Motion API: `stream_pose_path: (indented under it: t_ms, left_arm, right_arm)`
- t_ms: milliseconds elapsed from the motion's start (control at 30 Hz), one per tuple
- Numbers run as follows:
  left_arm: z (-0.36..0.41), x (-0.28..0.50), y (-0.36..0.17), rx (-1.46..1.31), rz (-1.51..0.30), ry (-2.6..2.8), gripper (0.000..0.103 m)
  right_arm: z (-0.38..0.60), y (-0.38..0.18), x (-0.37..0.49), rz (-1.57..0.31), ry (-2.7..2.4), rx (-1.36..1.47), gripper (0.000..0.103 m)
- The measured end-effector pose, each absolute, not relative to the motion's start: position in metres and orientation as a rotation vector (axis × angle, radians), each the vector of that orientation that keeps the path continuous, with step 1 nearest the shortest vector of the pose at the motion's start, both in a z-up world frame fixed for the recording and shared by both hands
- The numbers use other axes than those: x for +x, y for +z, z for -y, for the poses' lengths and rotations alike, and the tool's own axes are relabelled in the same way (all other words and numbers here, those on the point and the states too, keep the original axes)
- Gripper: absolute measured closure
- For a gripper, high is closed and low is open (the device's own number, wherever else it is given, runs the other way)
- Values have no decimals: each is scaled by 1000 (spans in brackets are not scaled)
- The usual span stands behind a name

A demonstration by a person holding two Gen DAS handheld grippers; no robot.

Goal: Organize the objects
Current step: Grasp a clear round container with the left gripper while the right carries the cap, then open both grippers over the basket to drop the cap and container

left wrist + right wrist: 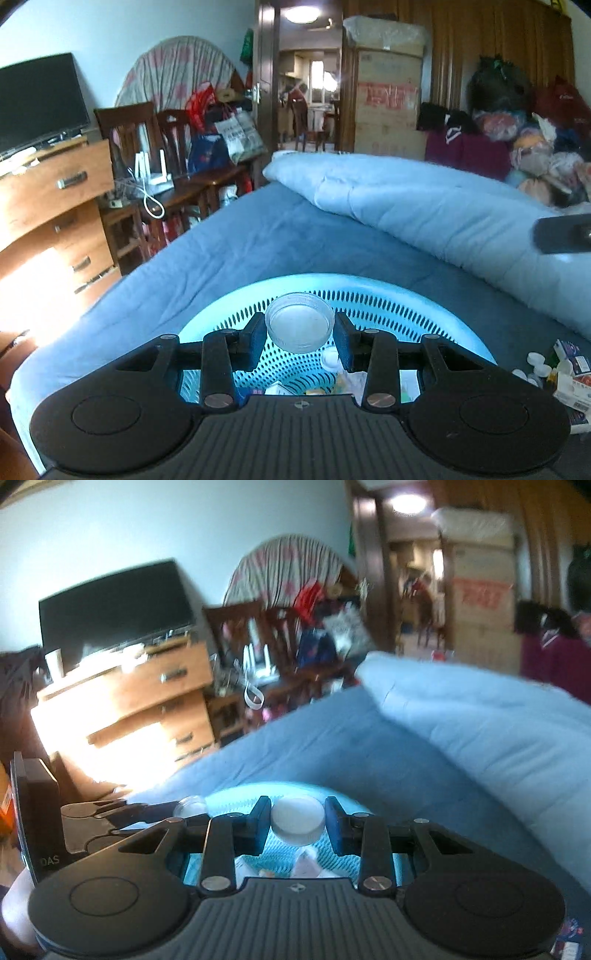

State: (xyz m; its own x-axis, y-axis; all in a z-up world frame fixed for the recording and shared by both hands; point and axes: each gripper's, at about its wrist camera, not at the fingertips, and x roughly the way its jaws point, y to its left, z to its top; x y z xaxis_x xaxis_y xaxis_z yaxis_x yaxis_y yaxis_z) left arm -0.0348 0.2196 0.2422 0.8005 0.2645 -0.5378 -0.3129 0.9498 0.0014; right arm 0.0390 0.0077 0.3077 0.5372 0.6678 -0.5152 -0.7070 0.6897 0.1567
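We clamp a clear lid [300, 322] in our left gripper [300, 341], a white cap [298, 820] in our right gripper [298, 825], above the basket [406, 291].

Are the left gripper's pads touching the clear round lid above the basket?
Touching. The left wrist view shows the clear lid clamped between the left gripper, both pads pressed against its rim, above the light blue basket.

A clear round lid [300, 322], hollow side facing the camera, is clamped over the pale blue perforated basket [388, 295]. A white round cap [298, 819] is pinched edgewise above it. Loose boxes and white caps [565, 373] lie on the bed at the basket's three o'clock.
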Motion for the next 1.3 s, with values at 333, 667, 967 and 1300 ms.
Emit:
stream_pose_path:
  t_ms: [333,667,967,1300]
  left_arm:
    - [-230,-37,232,-105,-573,307,63]
    - [-230,-35,229,-107,-581,327,58]
    - [-223,-37,234,-89,-565,329,42]
    - [-203,-32,244,-56,-550,303,39]
  right_arm:
    - [-41,295,40,-612,842,-100,69]
    - [-45,290,41,-593,829,-118,51]
    - [-33,298,31,-510,813,-124,19]
    - [23,305,7,-360,731,-126,8]
